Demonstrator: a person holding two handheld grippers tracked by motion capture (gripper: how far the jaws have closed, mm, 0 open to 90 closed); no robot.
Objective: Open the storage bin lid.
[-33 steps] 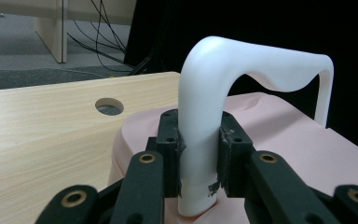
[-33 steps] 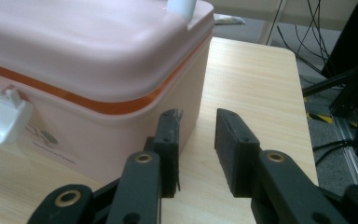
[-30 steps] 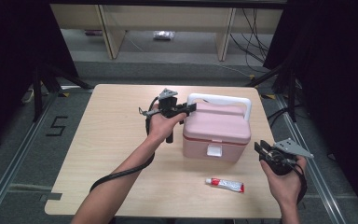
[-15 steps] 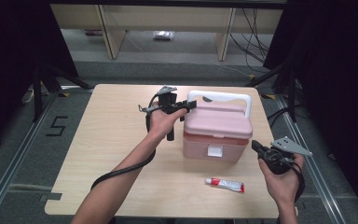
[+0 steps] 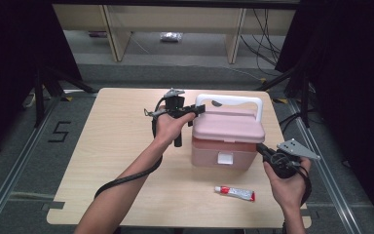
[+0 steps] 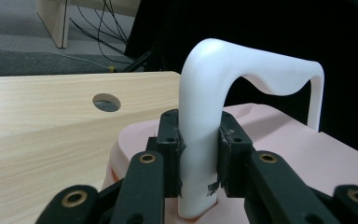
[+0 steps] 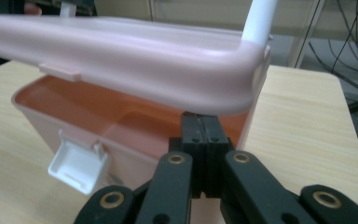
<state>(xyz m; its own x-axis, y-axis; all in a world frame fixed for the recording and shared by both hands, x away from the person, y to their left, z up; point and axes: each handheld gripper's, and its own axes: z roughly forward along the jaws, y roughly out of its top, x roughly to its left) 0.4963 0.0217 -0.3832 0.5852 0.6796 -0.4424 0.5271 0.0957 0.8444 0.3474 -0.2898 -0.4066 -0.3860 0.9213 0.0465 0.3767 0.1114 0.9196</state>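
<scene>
Pale wooden desk (image 5: 117, 161) on a grey floor, dark curtains to either side. Left claw (image 5: 195, 110), seen from above at the box's rear left corner: its jaws are partly closed and clamp the left leg of the white handle (image 6: 200, 140); in the left gripper view both pads press flat on that leg just above the lid. Right claw (image 7: 204, 135): its jaws have just been closing and now meet pad to pad with nothing between them; in the right gripper view the tips sit just under the front right corner of the pink lid (image 7: 135, 46), at the rim of the box; whether they touch it cannot be told. From above, this claw lies beside the box's right front corner. Pink box (image 5: 224, 146): stands mid-desk, lid raised a little at the front so that the orange-pink inside shows, white latch (image 7: 77, 163) hanging loose on the front wall. Tube (image 5: 234, 193): lies flat on the desk in front of the box, apart from both claws. Count: two claws, one box, one handle, one latch, one tube, one round hole (image 6: 106, 101) in the desk top.
</scene>
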